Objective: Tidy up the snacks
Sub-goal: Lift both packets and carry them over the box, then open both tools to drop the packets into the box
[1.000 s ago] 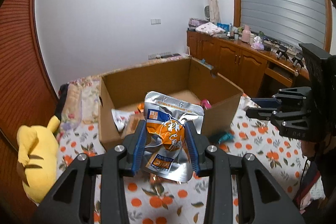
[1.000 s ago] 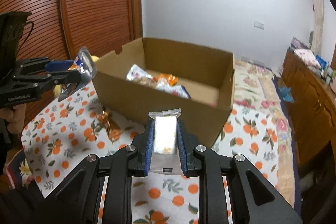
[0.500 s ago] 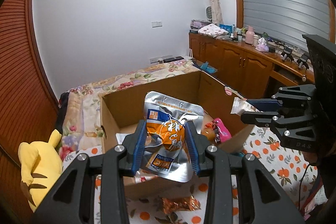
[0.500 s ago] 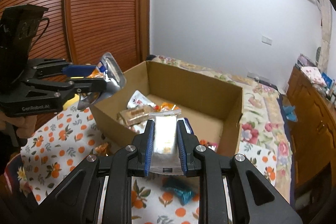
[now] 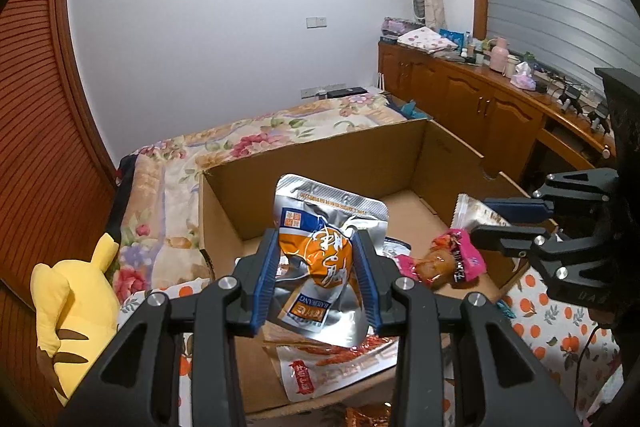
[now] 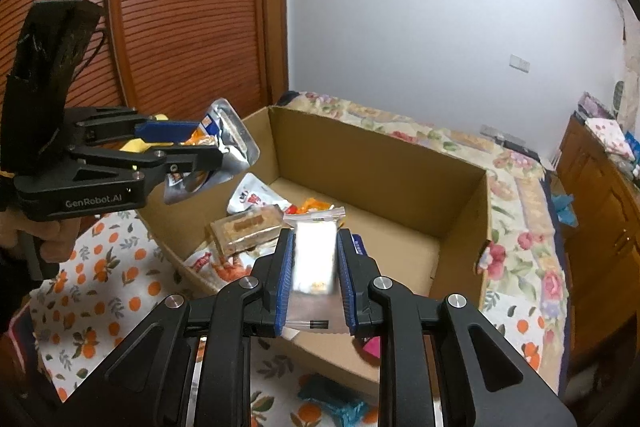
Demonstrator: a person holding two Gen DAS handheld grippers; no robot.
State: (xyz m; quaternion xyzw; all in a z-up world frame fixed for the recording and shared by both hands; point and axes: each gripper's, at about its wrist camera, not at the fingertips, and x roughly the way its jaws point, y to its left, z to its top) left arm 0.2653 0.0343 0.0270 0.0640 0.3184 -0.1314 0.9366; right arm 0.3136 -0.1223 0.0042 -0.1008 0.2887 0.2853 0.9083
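An open cardboard box (image 5: 360, 159) sits on the bed with several snack packets on its floor, among them a pink packet (image 5: 452, 261) and a silver and red pouch (image 5: 332, 367). My left gripper (image 5: 316, 279) is shut on a silver and orange pouch (image 5: 324, 247) and holds it over the box's near left part; it also shows in the right wrist view (image 6: 188, 155). My right gripper (image 6: 314, 267) is shut on a clear-wrapped white bar (image 6: 314, 259) over the box's (image 6: 380, 163) near edge; it also shows in the left wrist view (image 5: 504, 223).
A yellow plush toy (image 5: 76, 307) lies left of the box. The orange-print sheet (image 6: 100, 291) holds a teal wrapper (image 6: 336, 403) and an orange foil wrapper (image 5: 368, 417) in front of the box. A wooden cabinet (image 5: 480, 107) runs along the right wall.
Both grippers have moved forward and up, from in front of the box to over its open top, each still holding its packet.
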